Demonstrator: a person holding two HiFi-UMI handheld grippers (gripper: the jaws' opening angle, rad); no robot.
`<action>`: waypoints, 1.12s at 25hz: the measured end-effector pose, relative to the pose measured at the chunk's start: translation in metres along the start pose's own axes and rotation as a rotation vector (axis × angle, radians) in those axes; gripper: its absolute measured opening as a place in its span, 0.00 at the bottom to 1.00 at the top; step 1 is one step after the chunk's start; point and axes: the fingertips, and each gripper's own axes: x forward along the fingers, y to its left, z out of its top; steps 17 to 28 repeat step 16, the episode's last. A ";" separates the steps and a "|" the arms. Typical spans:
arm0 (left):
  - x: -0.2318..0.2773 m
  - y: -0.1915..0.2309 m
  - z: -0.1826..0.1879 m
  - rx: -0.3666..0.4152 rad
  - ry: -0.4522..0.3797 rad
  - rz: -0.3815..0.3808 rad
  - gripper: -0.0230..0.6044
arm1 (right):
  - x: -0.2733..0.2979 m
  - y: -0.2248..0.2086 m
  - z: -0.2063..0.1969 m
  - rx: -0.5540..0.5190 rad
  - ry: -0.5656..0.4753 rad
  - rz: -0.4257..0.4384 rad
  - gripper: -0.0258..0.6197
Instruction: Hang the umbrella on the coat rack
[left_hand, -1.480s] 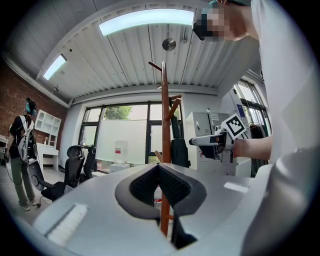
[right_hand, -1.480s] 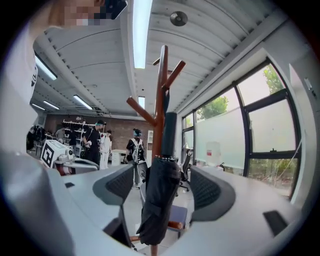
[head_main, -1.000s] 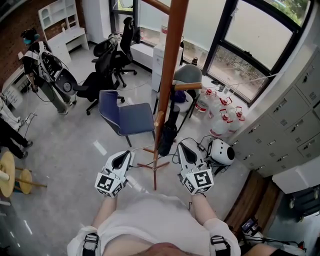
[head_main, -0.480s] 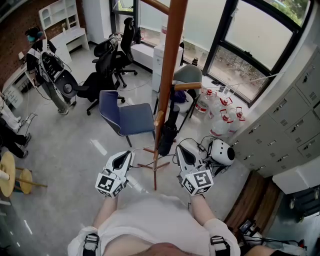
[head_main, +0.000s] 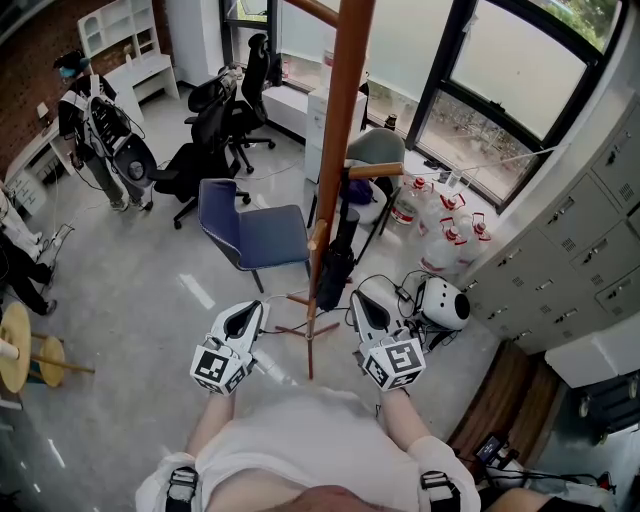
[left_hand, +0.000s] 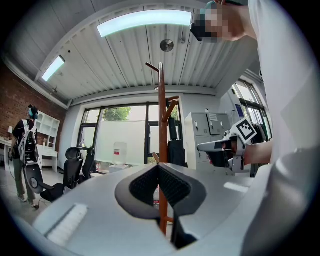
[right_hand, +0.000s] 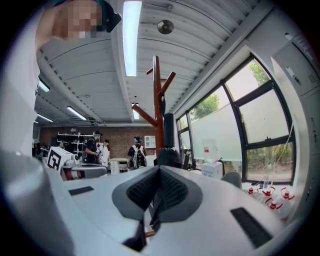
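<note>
The folded black umbrella (head_main: 336, 262) is hanging on the wooden coat rack (head_main: 338, 130), close beside its pole and near a blue chair (head_main: 255, 233). The person is holding the left claw (head_main: 248, 312) and the right claw (head_main: 362, 300) low in front of the body, one on each side of the pole's foot and apart from the umbrella. Both claws are pressing their jaws together with nothing between them.
</note>
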 end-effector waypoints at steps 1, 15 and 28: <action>0.000 0.000 0.000 0.000 0.000 0.001 0.05 | 0.000 0.000 -0.001 0.000 0.001 0.000 0.05; 0.000 -0.001 -0.001 0.000 -0.007 -0.002 0.05 | -0.003 0.000 -0.010 0.013 0.014 -0.009 0.05; 0.000 -0.001 -0.001 0.000 -0.006 -0.002 0.05 | -0.003 0.000 -0.010 0.014 0.015 -0.010 0.05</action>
